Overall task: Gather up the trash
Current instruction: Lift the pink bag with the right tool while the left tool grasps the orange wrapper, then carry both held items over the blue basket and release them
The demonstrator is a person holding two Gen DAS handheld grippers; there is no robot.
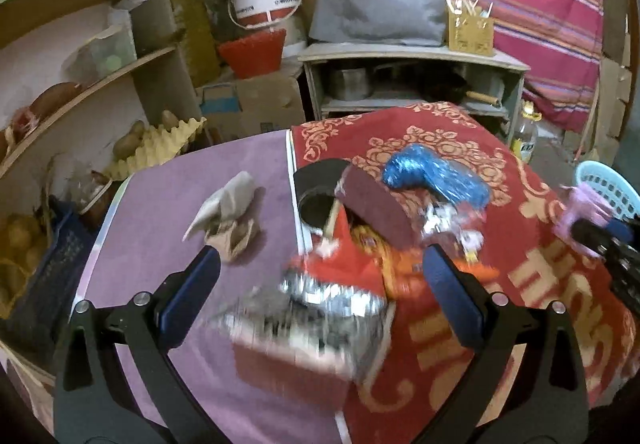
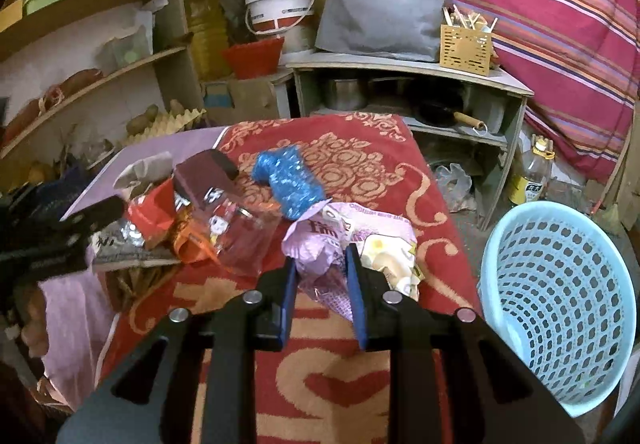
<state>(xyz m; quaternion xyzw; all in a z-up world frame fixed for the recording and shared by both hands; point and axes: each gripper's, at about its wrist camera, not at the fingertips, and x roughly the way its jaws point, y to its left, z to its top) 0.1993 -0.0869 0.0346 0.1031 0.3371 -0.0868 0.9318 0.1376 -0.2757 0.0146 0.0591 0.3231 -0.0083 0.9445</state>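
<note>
The red rug [image 2: 360, 171] spreads under and ahead of the right gripper's fingers, and the purple cloth [image 1: 168, 211] lies under the left gripper's left finger. The blue basket [image 2: 560, 304] stands to the right of the right fingers, off the rug's edge, its mouth tilted toward the camera.

The trash pile [image 2: 192, 219] lies ahead and to the left of the right fingers, and between and beyond the left fingers. In it, a foil bag [image 1: 320, 308] sits between the left fingers, blurred, its long axis running roughly across from finger to finger. A red wrapper [image 1: 348, 264] lies just past it. A maroon box [image 1: 376, 203] leans beyond the left gripper's right fingertip, its long axis slanting from upper left to lower right. A blue wrapper [image 2: 288, 179] lies ahead of the right fingers, its long axis running away and to the left. A paper wad [image 1: 228, 211] rests just ahead of the left gripper's left fingertip.

The left gripper [image 1: 320, 272] is spread wide with nothing clamped. The right gripper [image 2: 322, 272] is closed on the pink bag [image 2: 320, 244]; the bag's crumpled bulk fans out ahead of the fingertips and its tail hangs back between the fingers.
</note>
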